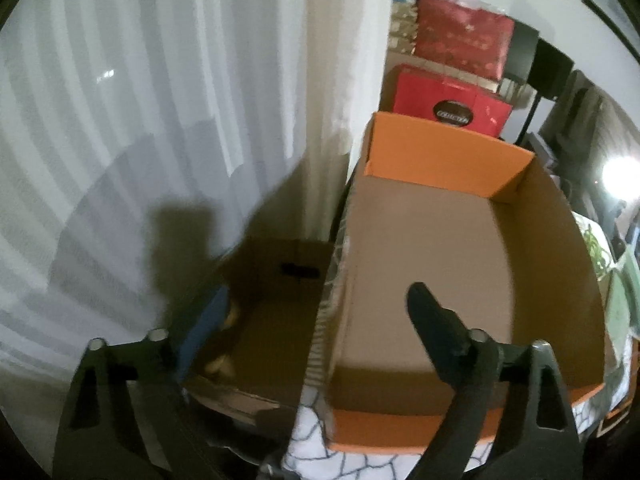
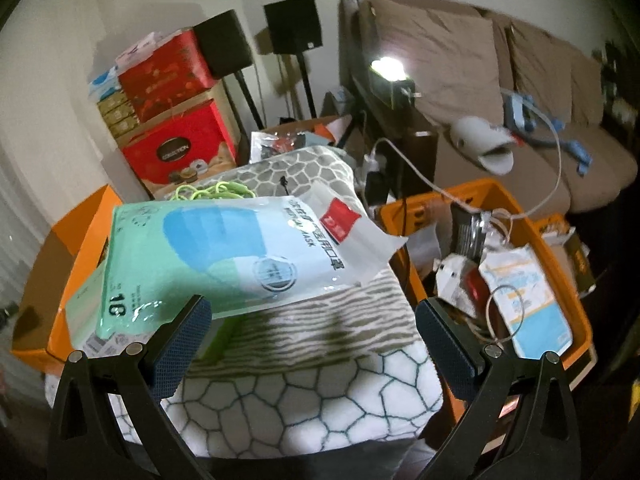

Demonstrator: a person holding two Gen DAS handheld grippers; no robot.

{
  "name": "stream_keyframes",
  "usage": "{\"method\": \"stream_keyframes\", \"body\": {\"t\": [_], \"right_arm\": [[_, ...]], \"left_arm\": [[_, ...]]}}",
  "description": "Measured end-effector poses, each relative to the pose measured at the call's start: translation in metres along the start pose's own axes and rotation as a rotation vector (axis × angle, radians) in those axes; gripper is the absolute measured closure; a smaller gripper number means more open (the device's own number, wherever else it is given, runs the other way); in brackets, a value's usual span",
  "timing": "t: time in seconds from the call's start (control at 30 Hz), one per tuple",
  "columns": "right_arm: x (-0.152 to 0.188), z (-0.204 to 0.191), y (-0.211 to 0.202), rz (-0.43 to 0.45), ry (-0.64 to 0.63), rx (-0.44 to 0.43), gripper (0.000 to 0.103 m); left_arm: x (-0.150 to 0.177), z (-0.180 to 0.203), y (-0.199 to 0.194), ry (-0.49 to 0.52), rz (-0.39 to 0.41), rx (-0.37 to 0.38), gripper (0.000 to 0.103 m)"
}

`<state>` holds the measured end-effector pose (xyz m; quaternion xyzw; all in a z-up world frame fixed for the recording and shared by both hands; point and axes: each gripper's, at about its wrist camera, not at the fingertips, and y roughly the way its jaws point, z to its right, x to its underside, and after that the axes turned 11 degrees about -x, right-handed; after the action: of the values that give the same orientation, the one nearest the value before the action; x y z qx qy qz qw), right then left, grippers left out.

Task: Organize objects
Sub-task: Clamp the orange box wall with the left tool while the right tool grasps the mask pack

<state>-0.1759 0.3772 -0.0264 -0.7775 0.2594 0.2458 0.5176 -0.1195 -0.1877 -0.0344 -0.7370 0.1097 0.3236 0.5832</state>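
On the patterned blanket [image 2: 304,396], between 2 orange boxes, lies a green-and-blue mask pack [image 2: 224,256]. Right gripper [image 2: 312,340]: fingers spread, nothing between them, left pad just at the pack's near edge; contact unclear. Right orange box [image 2: 500,196] is full of clutter. Left gripper [image 1: 288,328]: fingers spread, holding nothing, above the empty orange box [image 1: 448,156].

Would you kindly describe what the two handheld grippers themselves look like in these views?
Both are black plastic two-finger tools. The right gripper has triangular cut-outs in its finger bases, silver pivot pins and dark blue textured pads. The left gripper shows the same black frame and silver pins. No cables, markings or sleeves show.
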Motion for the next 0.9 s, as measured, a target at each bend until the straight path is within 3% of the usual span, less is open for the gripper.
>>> {"method": "stream_keyframes", "body": {"t": [0.13,0.23,0.3,0.4,0.57,0.8,0.9], "right_arm": [[-0.003,0.018,0.002,-0.005,0.058,-0.022,0.0],[-0.006,0.034,0.005,-0.003,0.136,-0.093,0.0],[-0.005,0.045,0.01,-0.016,0.204,-0.16,0.001],[0.0,0.056,0.018,-0.041,0.297,-0.249,0.001],[0.008,0.065,0.031,-0.07,0.427,-0.38,0.002],[0.01,0.066,0.053,-0.089,0.531,-0.498,0.025],[0.011,0.066,0.065,-0.095,0.587,-0.562,0.026]], "left_arm": [[0.001,-0.007,0.02,-0.003,-0.064,0.032,0.042],[0.004,-0.005,0.03,0.01,-0.097,0.055,0.053],[0.006,-0.001,0.036,0.028,-0.116,0.066,0.066],[0.009,0.004,0.043,0.049,-0.141,0.066,0.074],[0.009,0.009,0.051,0.059,-0.172,0.097,0.085],[0.01,0.017,0.056,0.086,-0.193,0.126,0.099],[0.01,0.016,0.055,0.085,-0.196,0.132,0.099]]}}
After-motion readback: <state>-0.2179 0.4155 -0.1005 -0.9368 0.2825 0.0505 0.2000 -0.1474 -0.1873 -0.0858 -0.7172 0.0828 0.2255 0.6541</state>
